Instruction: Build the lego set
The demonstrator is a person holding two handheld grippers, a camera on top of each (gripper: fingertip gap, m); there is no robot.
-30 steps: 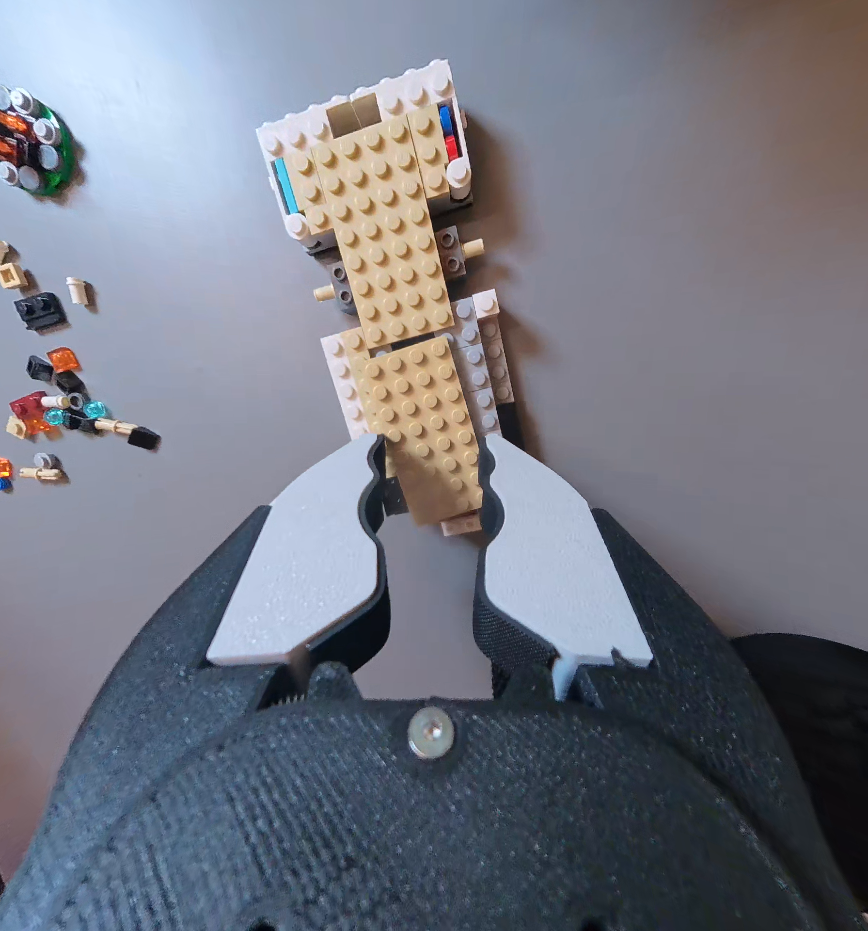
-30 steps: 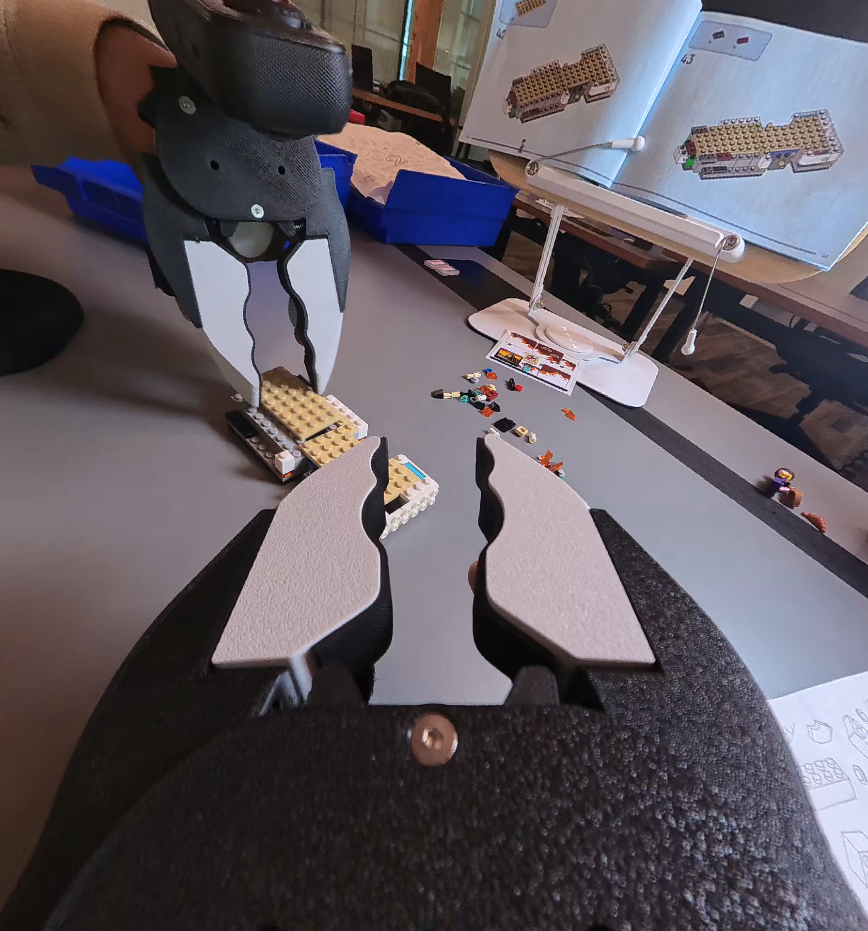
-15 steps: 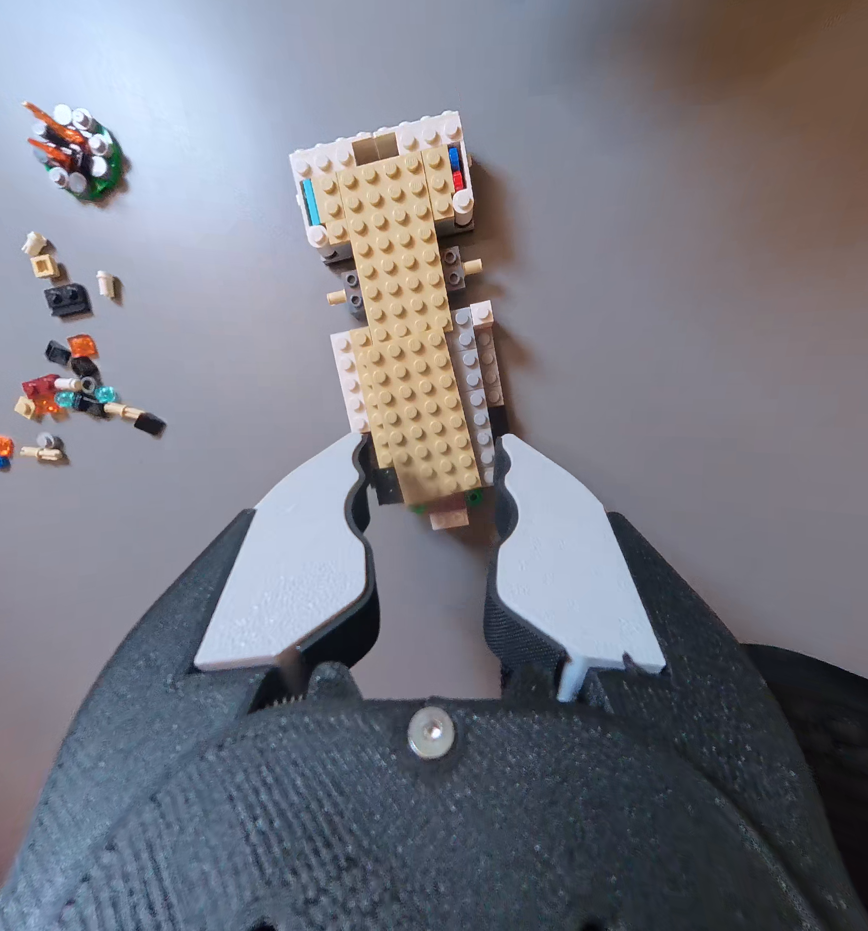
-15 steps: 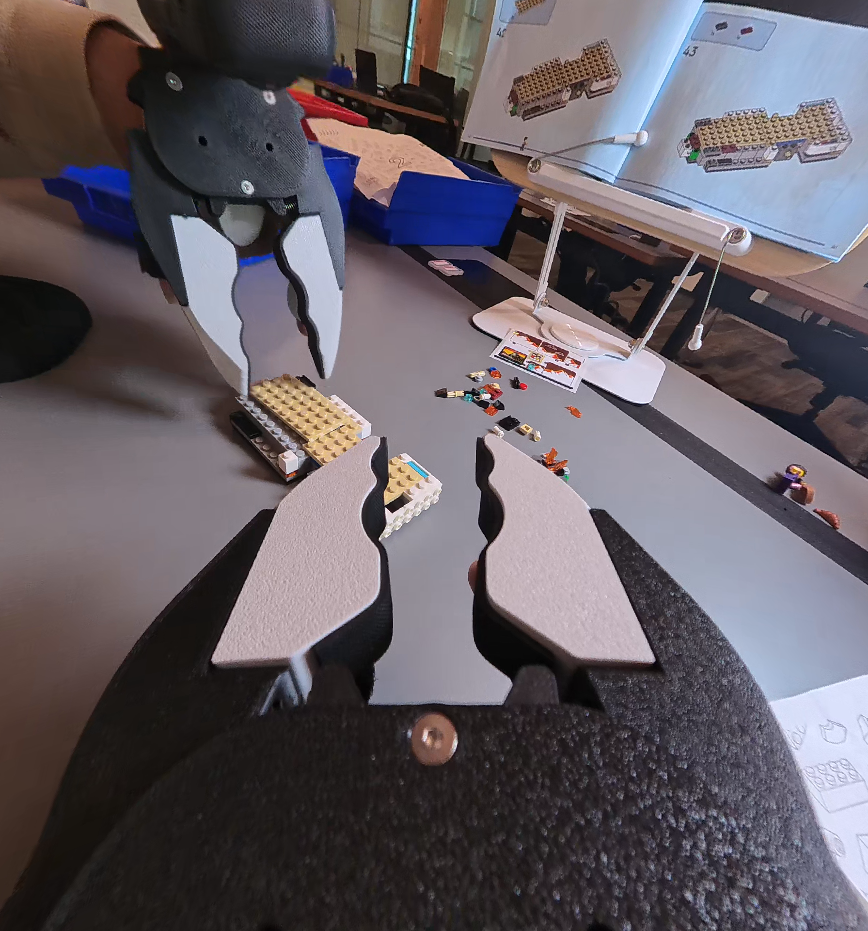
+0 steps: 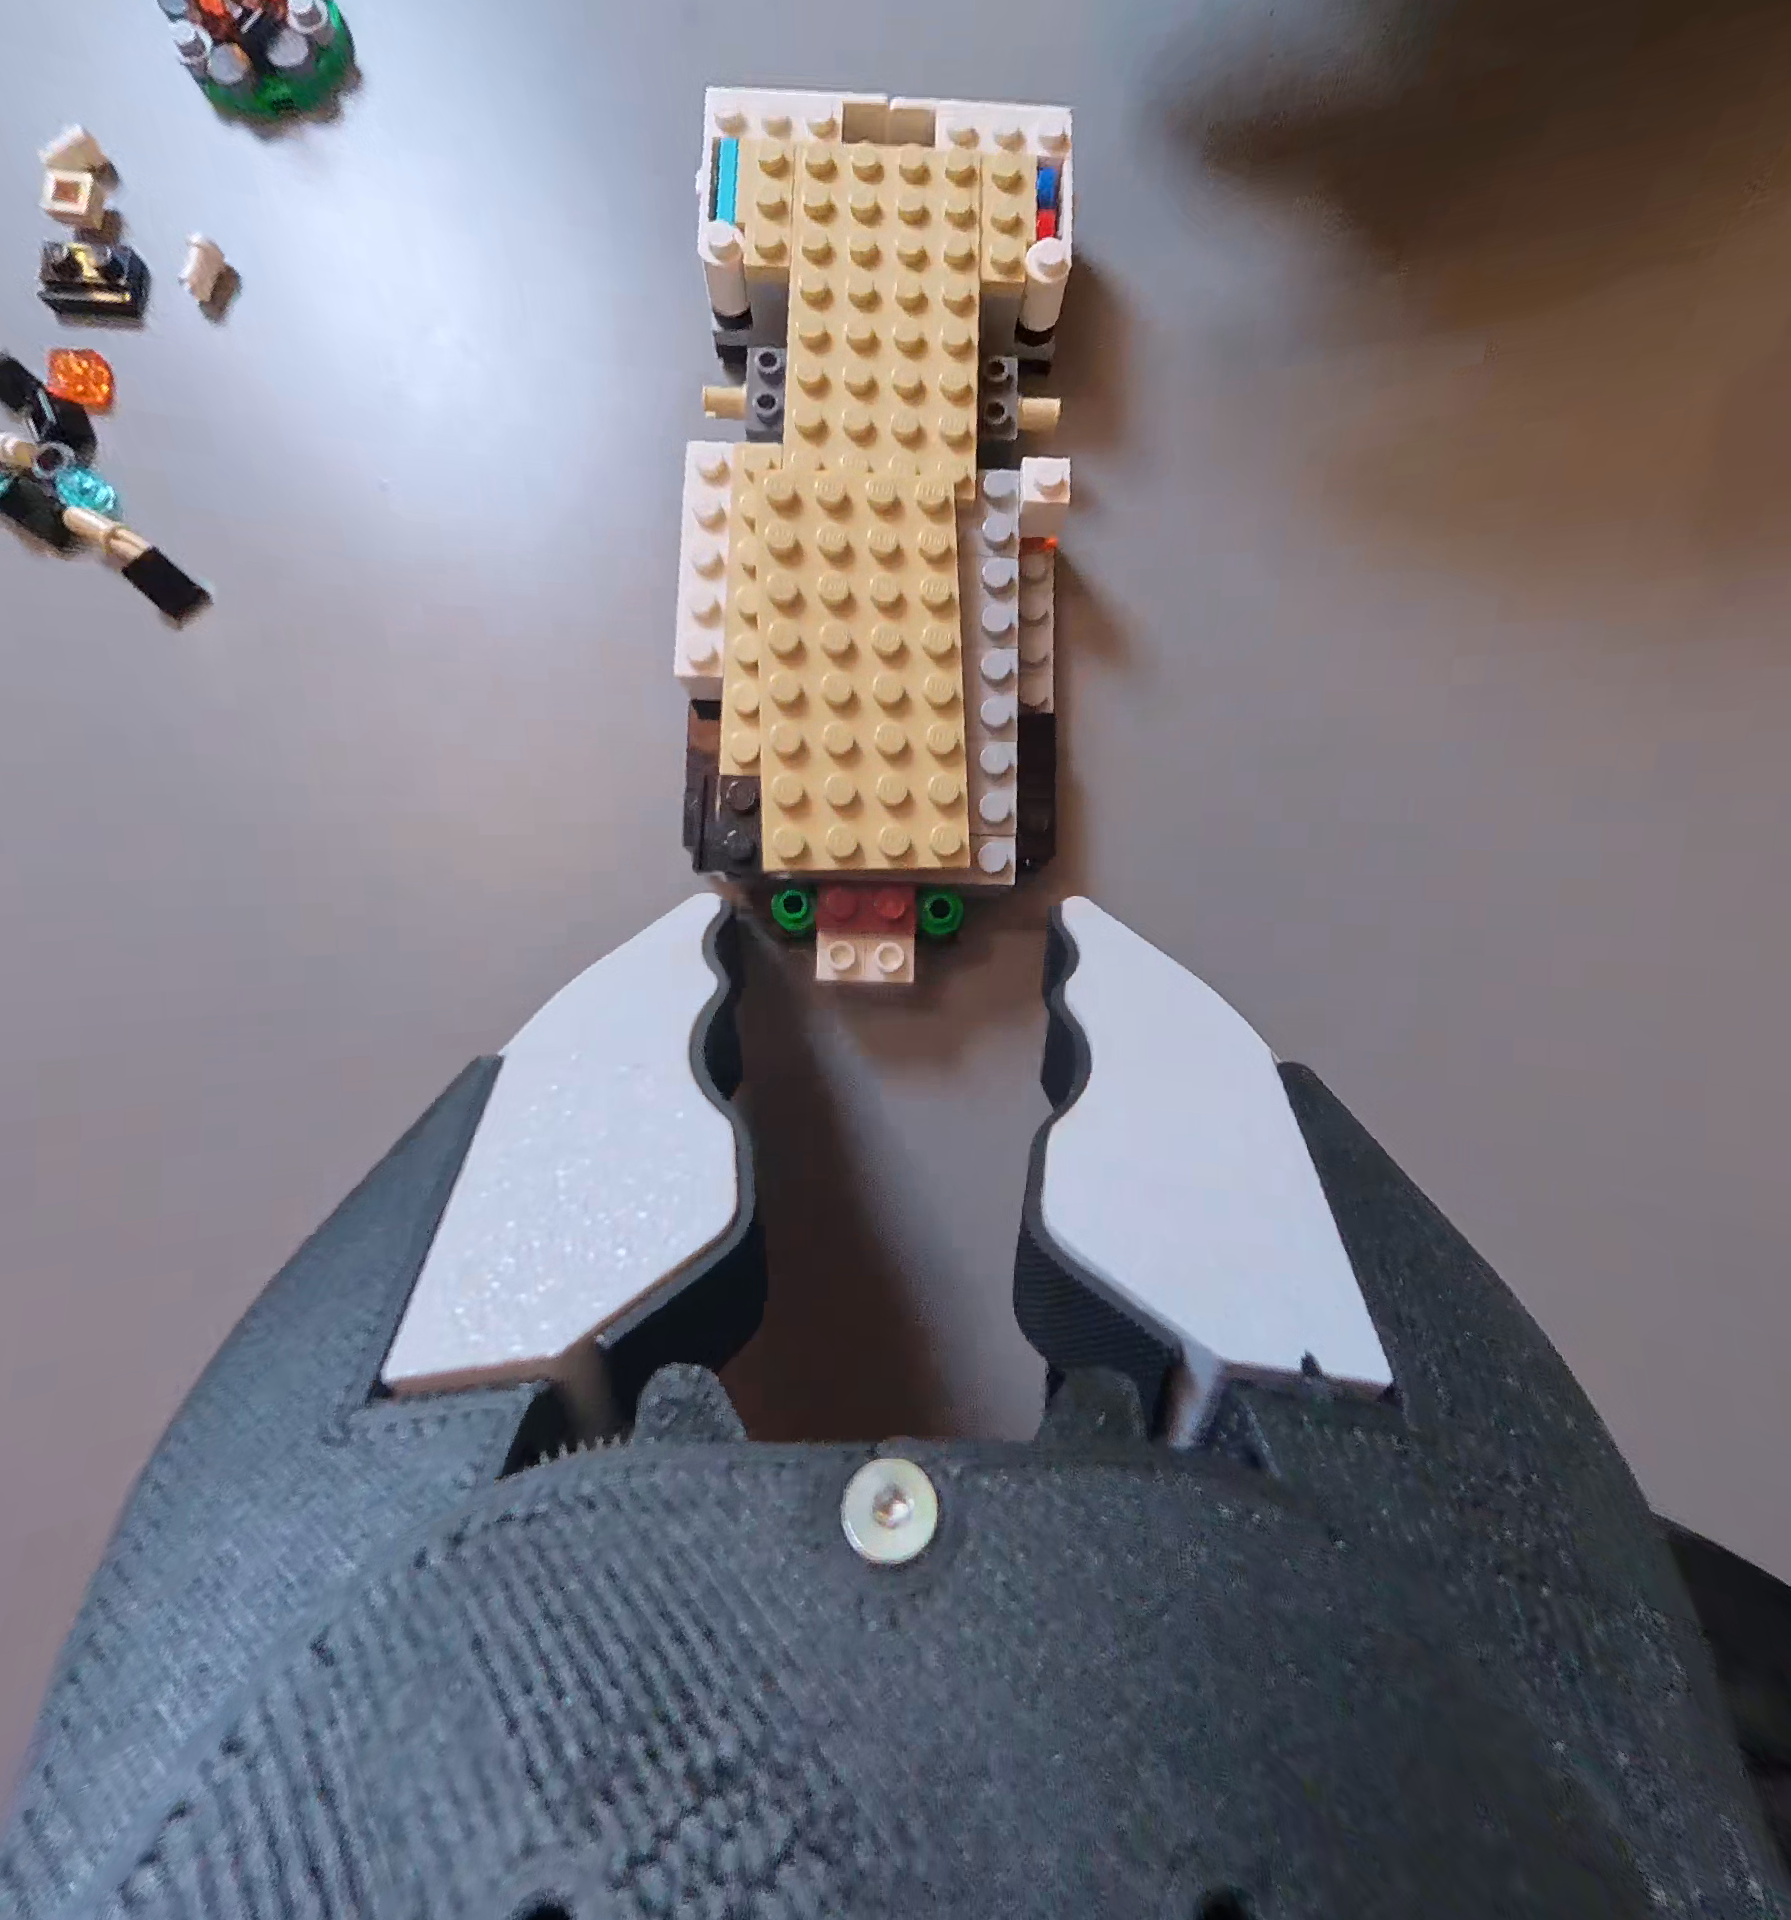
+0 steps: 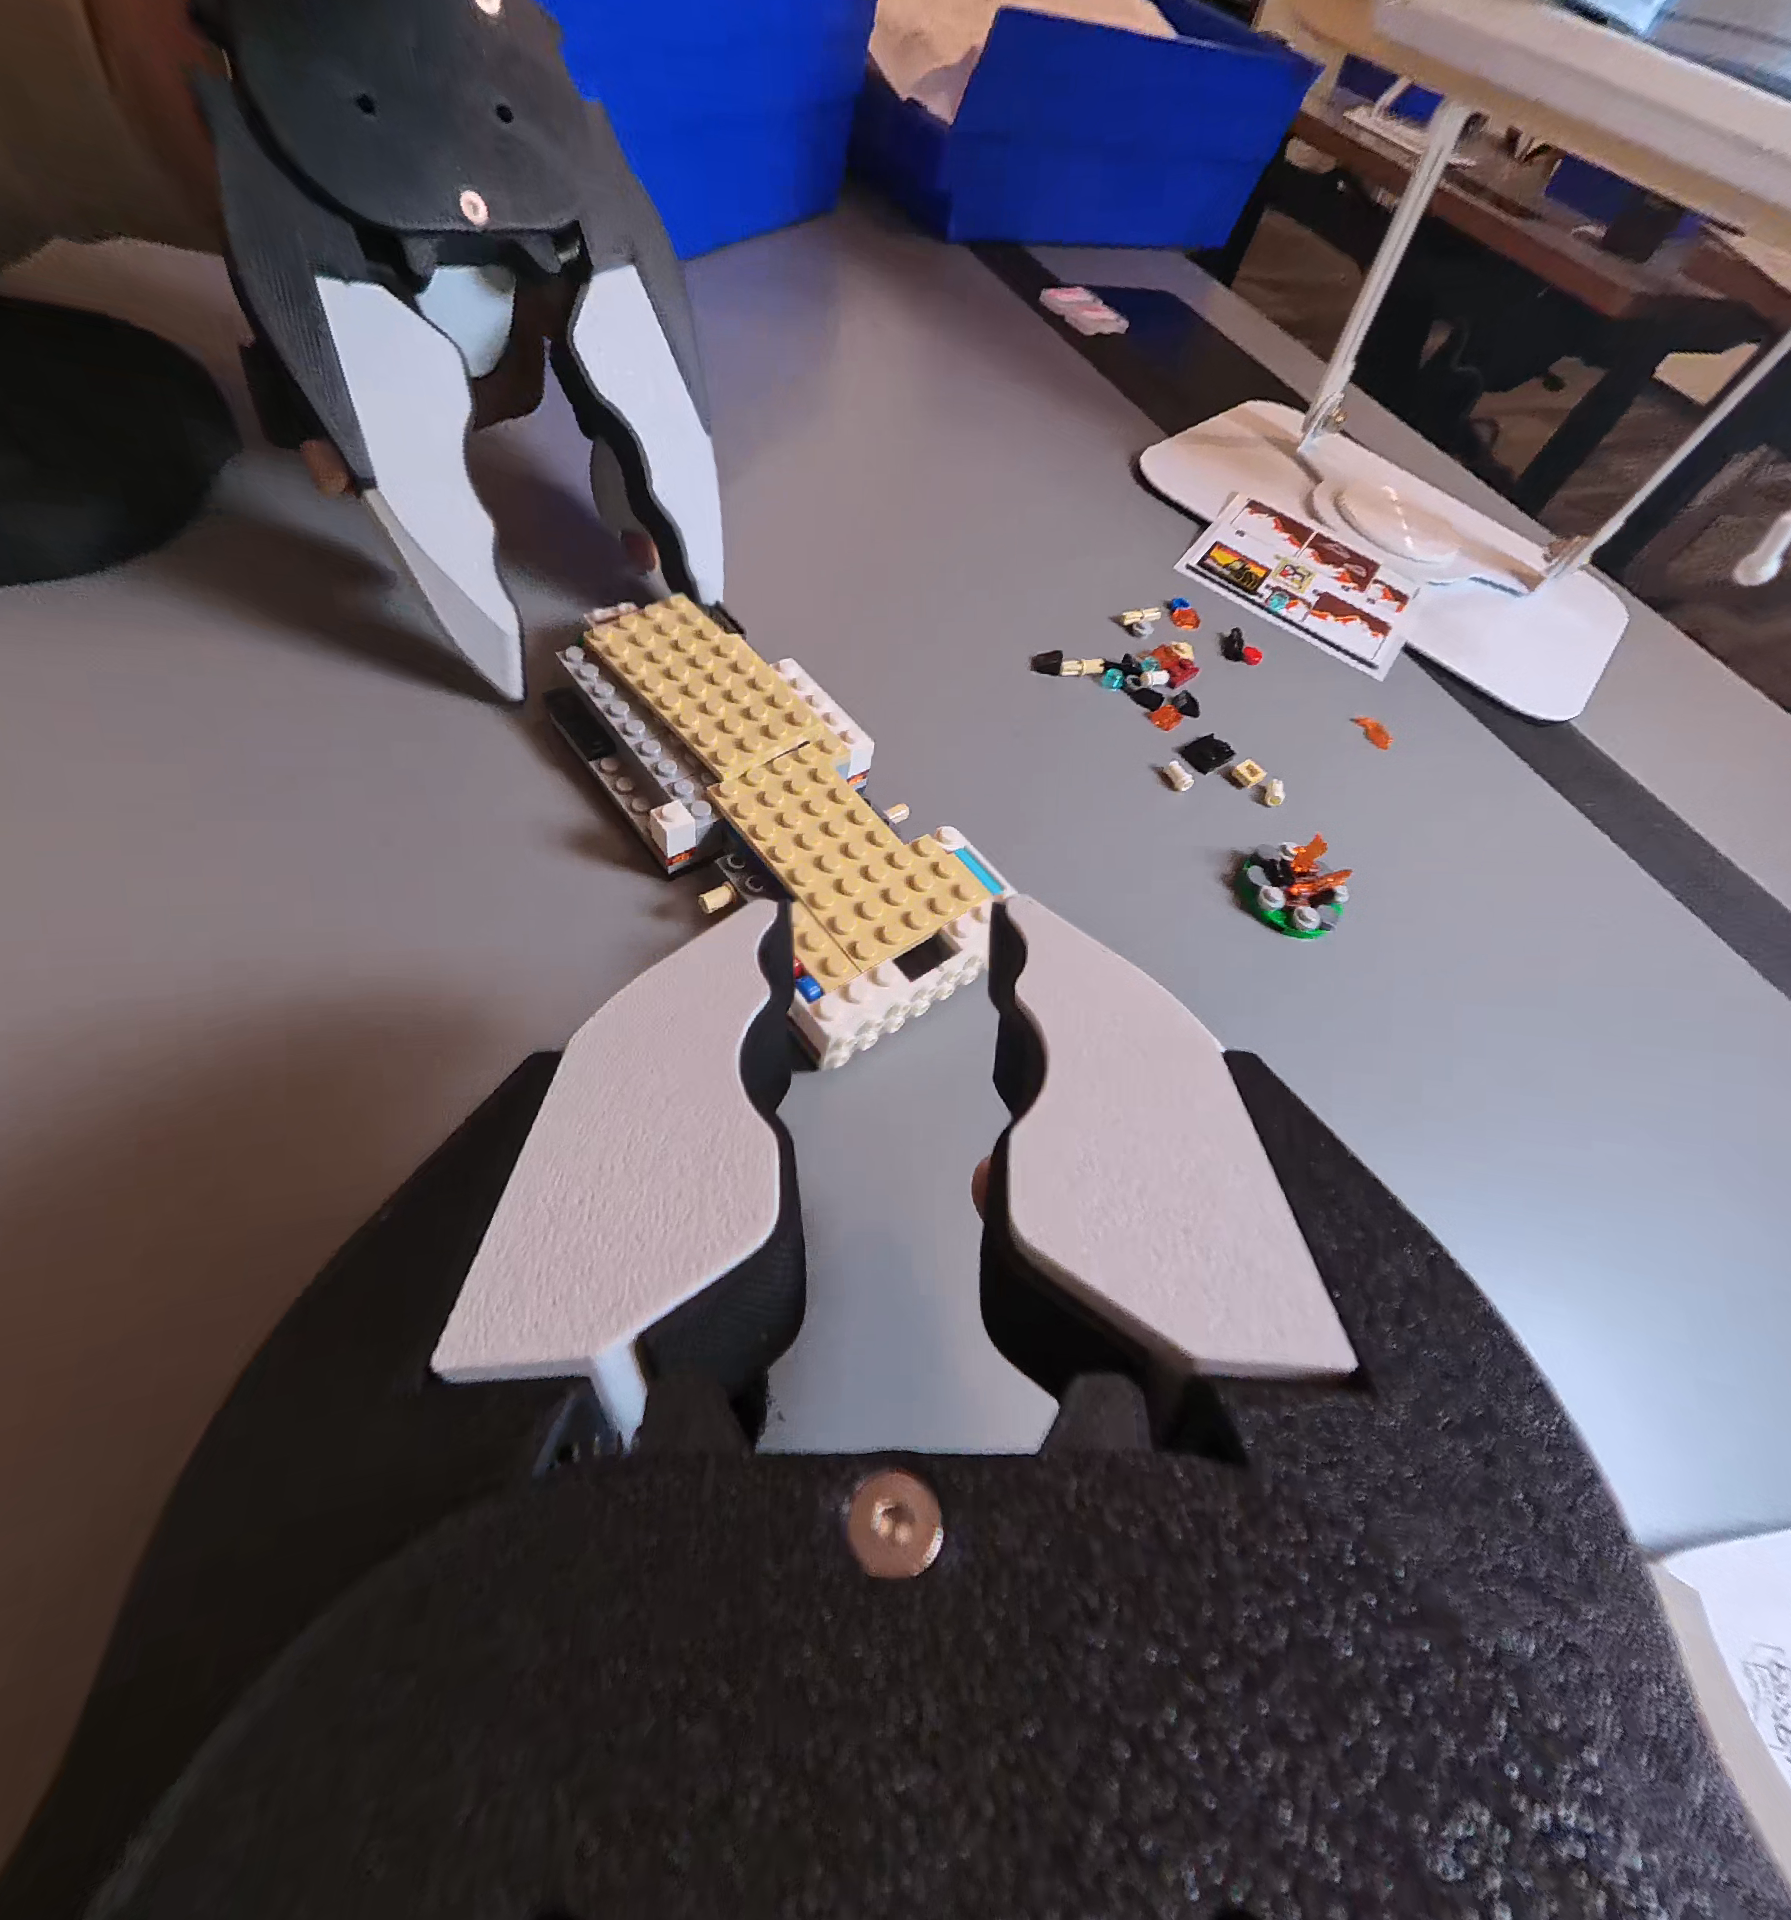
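Note:
A long brick model [image 5: 870, 520] with tan studded plates on top, white and grey sides and a black base lies flat on the grey table [image 5: 1390, 727]. My left gripper [image 5: 891, 920] is open and empty. Its fingertips [image 5: 1088, 935] stand just short of the model's near end, where green, red and white small bricks show. The right wrist view shows the model [image 6: 766, 769] from its other end, with the left gripper [image 6: 600, 613] standing open over the far end. My right gripper [image 6: 886, 925] is open and empty, with the model's white end seen between its fingers.
Loose small bricks [image 6: 1161, 675] and a round green build with orange flames [image 6: 1291, 894] lie right of the model; the bricks also show in the left wrist view [image 5: 60, 447]. A white stand base [image 6: 1390, 540], a sticker sheet [image 6: 1296, 582] and blue bins [image 6: 1078, 135] stand beyond. A printed sheet [image 6: 1784, 1683] lies near right.
My left gripper, which clasped the model's near end, opened, let go and drew back. My right gripper tilted down and moved closer to the model's white end.

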